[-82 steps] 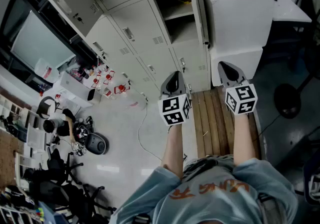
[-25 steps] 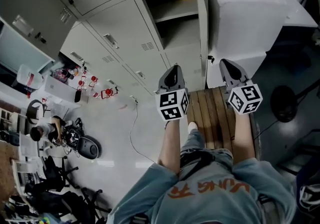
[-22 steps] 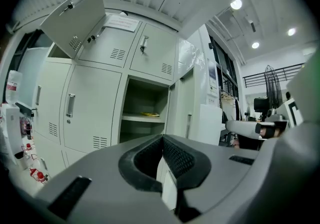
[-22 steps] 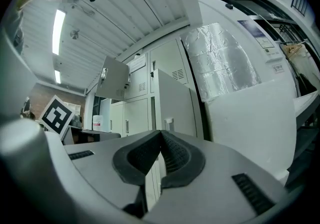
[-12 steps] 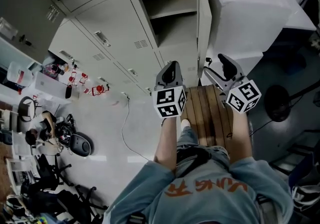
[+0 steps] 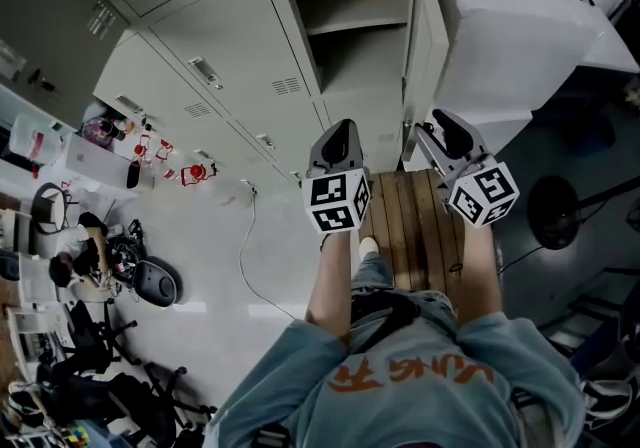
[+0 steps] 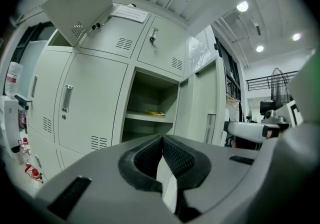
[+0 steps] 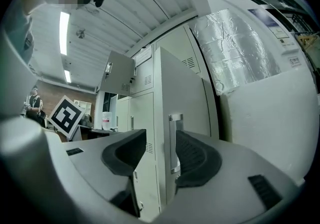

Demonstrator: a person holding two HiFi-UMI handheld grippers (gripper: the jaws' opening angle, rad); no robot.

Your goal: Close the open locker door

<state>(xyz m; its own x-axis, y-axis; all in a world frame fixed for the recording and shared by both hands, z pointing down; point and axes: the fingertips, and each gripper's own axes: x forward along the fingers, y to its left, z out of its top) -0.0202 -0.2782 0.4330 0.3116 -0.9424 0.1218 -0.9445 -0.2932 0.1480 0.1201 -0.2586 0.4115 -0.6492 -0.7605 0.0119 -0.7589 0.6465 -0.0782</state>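
Reaching for the open locker door [image 6: 422, 26], swung out right of its compartment [image 6: 350, 16], and narrowing the right gripper [image 6: 428, 128] around its free edge near the handle [image 8: 174, 143], pads not yet pressing. Holding the left gripper [image 6: 342, 131] pinched together, empty. Next, probably pushing the door leftward until flush.

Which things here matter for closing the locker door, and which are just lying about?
In the job: open locker door, its handle, right gripper, jaws closing with the door's edge in the gap, not gripped.
Lying about: yellow item on the shelf, wooden platform, floor cable, shut left gripper.
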